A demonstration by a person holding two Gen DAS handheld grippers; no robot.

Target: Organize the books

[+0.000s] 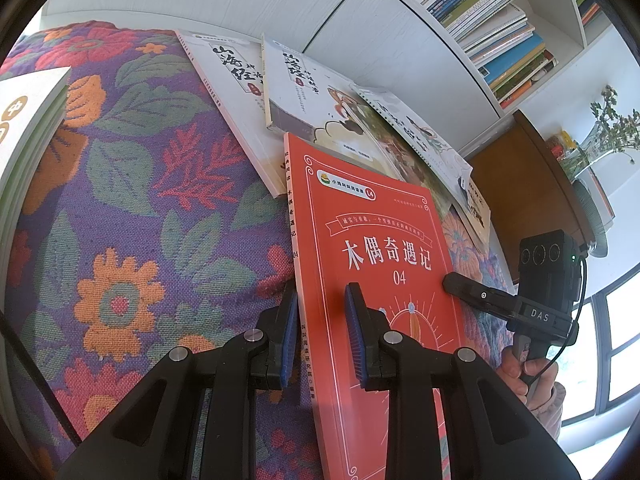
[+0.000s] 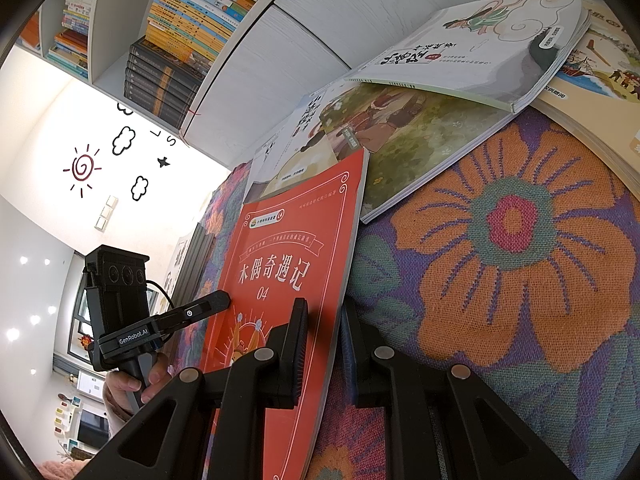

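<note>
Crowding the red book point(image 1: 372, 264), picture books point(image 1: 344, 120) overlap its top edge

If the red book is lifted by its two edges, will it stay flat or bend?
The red book looks like a thin softcover, so it will probably sag in the middle. Its glossy cover may slip on the left gripper and right gripper. It seems light.

White shelving point(image 1: 496, 12) stood above white cabinet doors point(image 2: 320, 40). Daylight came through a window point(image 1: 616, 340), and a wall point(image 2: 60, 152) bore sun-and-cloud stickers.
</note>
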